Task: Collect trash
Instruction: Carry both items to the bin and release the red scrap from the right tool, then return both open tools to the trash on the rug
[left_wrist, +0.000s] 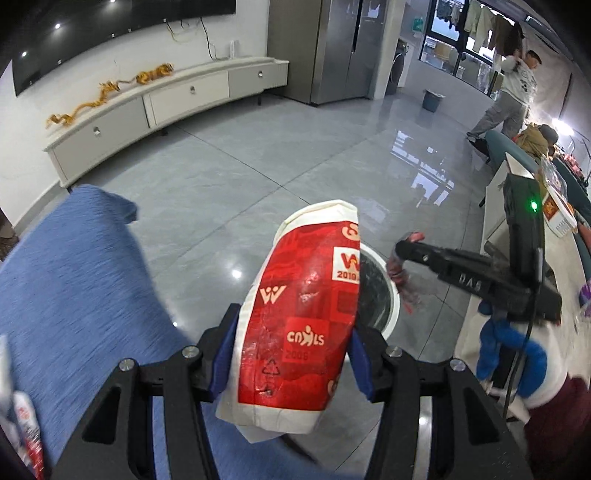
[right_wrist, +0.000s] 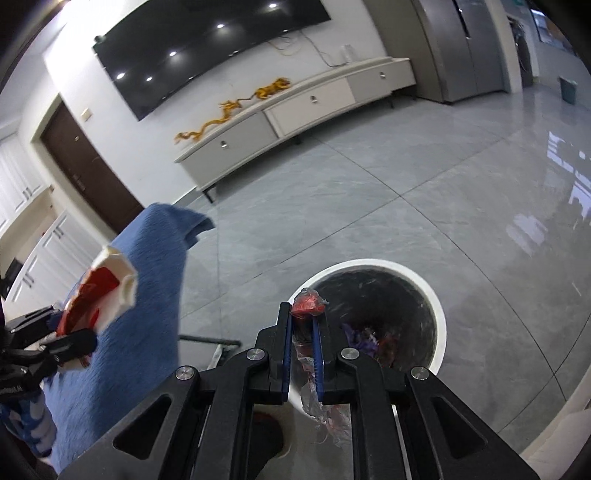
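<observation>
Right wrist view shows the bin (right_wrist: 439, 321) at lower centre-right of the frame, white-rimmed with a dark liner, and some purple and red scraps already lie at its bottom, so part of the collecting looks done. Two pieces are not yet in. The wrapper (right_wrist: 308, 302), a crumpled red and clear film, is pinched in the right gripper (right_wrist: 302, 314); its jaws are nearly together, blue pads pressing the film on both sides, with the tip just over the bin's near rim and the loose tail hanging below the fingers. Releasing there should drop it inside, I judge.

Left wrist view has the cup (left_wrist: 303, 306), a squashed red and white paper one, filling the centre. The left gripper (left_wrist: 291, 339) clamps it at mid-height, jaws held moderately apart by the cup's flattened body. It sits in front of the bin, partly covering the rim, and seems not quite above the opening.

A blue cloth (left_wrist: 74, 288) spreads at lower left, over grey floor (left_wrist: 258, 166).
</observation>
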